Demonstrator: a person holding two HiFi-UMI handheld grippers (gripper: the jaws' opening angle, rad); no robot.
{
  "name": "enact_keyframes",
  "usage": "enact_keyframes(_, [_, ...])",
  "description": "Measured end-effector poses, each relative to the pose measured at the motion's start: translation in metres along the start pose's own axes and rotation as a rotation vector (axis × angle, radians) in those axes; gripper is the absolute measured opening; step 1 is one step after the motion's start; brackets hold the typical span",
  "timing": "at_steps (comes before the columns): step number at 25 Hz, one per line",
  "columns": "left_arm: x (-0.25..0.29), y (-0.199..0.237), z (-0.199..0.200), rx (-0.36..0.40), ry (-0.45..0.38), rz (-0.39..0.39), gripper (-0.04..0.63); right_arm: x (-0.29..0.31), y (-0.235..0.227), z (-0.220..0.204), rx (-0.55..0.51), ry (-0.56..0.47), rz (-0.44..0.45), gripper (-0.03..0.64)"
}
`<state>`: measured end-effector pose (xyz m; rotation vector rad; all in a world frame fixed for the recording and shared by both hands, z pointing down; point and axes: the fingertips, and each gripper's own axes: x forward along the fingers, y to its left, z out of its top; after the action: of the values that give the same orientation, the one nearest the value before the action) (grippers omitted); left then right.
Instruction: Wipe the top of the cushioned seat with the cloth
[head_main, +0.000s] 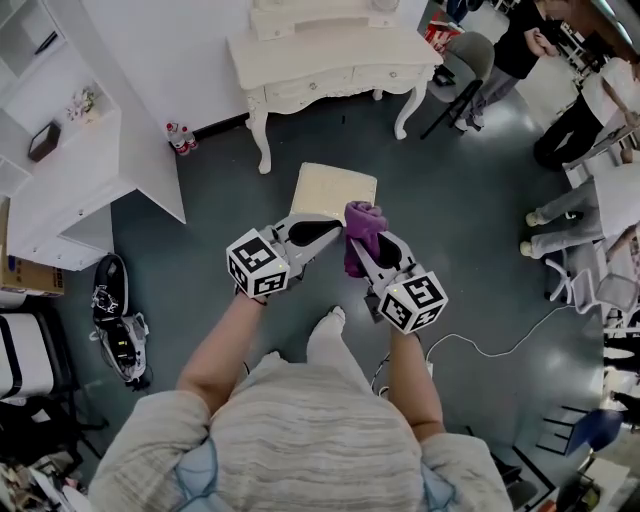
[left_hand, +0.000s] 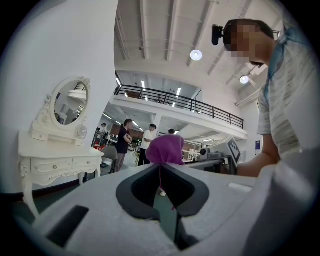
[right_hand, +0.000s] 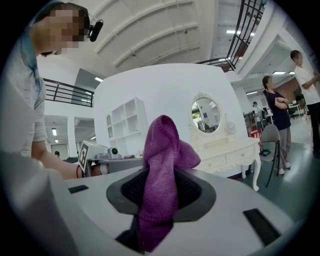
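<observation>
The cloth, a purple one, is held up between the two grippers in front of the person; in the head view it is seen over the near right corner of the cushioned seat, a cream stool standing on the grey floor just before a white dressing table.

The right gripper is closed on the cloth; in the right gripper view the fabric is seen pinched between the jaws of that gripper, a thick fold standing up past the tips and the rest running down through the dark padded opening.

The left gripper is brought tip to tip with the right one; in the left gripper view its jaws are seen drawn together at the tips, with only a thin purple edge caught in the seam, and the bunched cloth sits right at those tips.

In both gripper views the cloth is shown against the open room, clear of any surface; an oval mirror is seen on the dressing table, and several people are seen standing in the background.
</observation>
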<state>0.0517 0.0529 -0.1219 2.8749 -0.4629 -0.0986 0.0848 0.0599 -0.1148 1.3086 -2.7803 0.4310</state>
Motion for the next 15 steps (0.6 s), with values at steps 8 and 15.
enact_keyframes(8, [0.061,0.048,0.016,0.054,0.01,0.047,0.015,0.024,-0.071,0.031,-0.005,-0.026,0.047,0.121])
enact_keyframes(15, [0.083,0.088,0.013,0.063,0.019,0.087,0.015,0.056,-0.106,0.038,-0.016,-0.02,0.087,0.122])
